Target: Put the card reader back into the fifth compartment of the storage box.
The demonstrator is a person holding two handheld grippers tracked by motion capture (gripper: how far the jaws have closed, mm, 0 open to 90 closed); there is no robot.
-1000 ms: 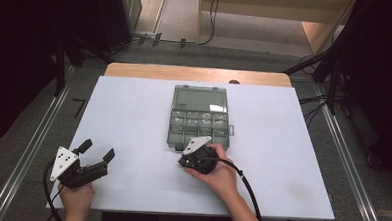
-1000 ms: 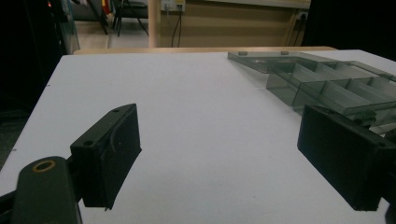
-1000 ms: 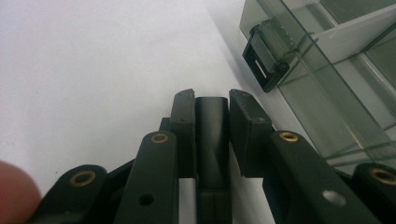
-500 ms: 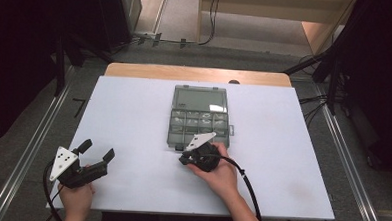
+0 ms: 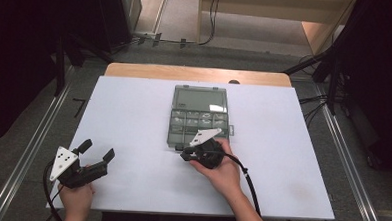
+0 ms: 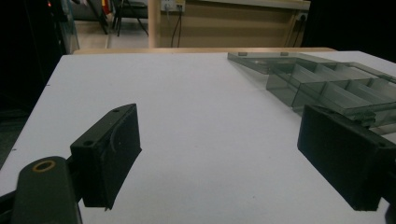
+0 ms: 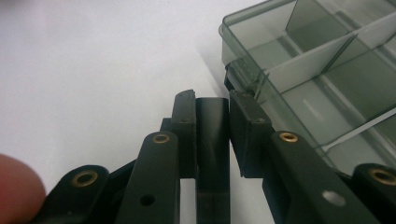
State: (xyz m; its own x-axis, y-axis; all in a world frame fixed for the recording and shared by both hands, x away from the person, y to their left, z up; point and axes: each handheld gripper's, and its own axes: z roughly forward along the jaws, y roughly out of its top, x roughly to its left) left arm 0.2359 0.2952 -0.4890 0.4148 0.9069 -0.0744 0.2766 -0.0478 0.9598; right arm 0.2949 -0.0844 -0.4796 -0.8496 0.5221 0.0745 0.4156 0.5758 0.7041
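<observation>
The right tool (image 7: 212, 109) is seen with its jaws drawn narrow and clamped on a small dark flat piece, apparently the latch tab (image 7: 212, 140) at the near edge of the clear compartment box (image 5: 200, 115); whether that tab is a latch cannot be confirmed. In the high view the right tool (image 5: 194, 151) is placed at the box's near left corner, touching it. The box is found closed or nearly so, its lid lying flat over the dividers, with small pale items dimly visible in the compartments (image 5: 198, 121) nearer the person; what they are cannot be told. The left tool (image 5: 94, 153) is held with jaws wide and nothing between them, well apart from the box, to its near left, hovering just over the white bench (image 5: 134, 108). It is judged that the work is at an early stage: the latch is gripped, the lid is not yet raised, and opening and anything involving the contents remain to be done.
</observation>
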